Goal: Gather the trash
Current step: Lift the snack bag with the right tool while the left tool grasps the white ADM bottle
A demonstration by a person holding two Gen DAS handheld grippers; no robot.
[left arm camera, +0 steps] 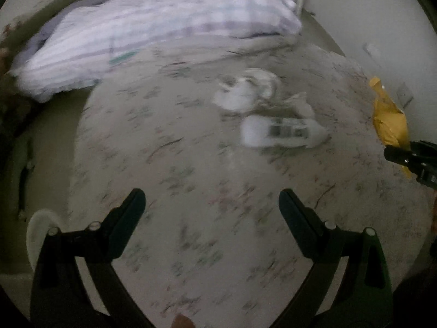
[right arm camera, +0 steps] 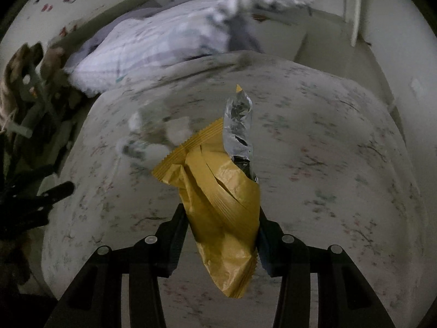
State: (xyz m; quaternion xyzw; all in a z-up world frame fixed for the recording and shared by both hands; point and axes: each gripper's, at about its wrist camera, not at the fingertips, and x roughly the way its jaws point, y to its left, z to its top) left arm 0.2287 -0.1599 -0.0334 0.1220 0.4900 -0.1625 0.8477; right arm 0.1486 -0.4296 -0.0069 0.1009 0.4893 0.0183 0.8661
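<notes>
My right gripper (right arm camera: 221, 218) is shut on a torn yellow snack wrapper (right arm camera: 218, 191) with a silver inside, held above the bed. The wrapper (left arm camera: 389, 114) and the right gripper (left arm camera: 401, 158) also show at the right edge of the left wrist view. My left gripper (left arm camera: 211, 199) is open and empty above the floral bedsheet (left arm camera: 191, 164). Ahead of it lie crumpled white tissues (left arm camera: 243, 93) and a white printed packet (left arm camera: 281, 131). The same white trash (right arm camera: 155, 136) shows blurred beyond the wrapper in the right wrist view.
A folded striped white duvet (left arm camera: 153, 32) lies across the far end of the bed. A white wall (left arm camera: 368, 13) runs along the right. The left gripper (right arm camera: 41, 199) shows at the left of the right wrist view, near dark clutter beside the bed.
</notes>
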